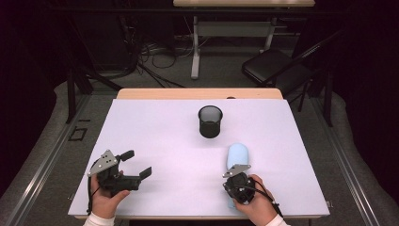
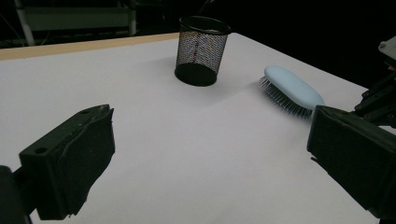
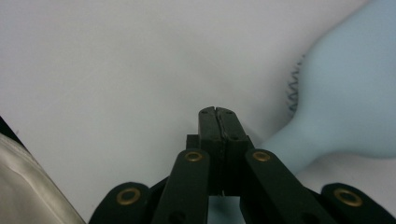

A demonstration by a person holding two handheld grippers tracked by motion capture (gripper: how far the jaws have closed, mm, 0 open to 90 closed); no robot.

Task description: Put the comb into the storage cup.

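Brush (image 1: 237,157): light blue, bristles down, near cup (image 1: 210,121).
Right gripper (image 3: 217,112): jaws closed, empty, beside brush handle.
Left gripper (image 1: 135,163): jaws wide apart, empty.

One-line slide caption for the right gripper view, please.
Right tongs shut on nothing above the white table, beside the handle of the light-blue hairbrush.

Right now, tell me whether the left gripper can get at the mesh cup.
Probably yes. The left gripper stands open, and bare white table lies between it and the mesh cup. The hairbrush lies off to the side.
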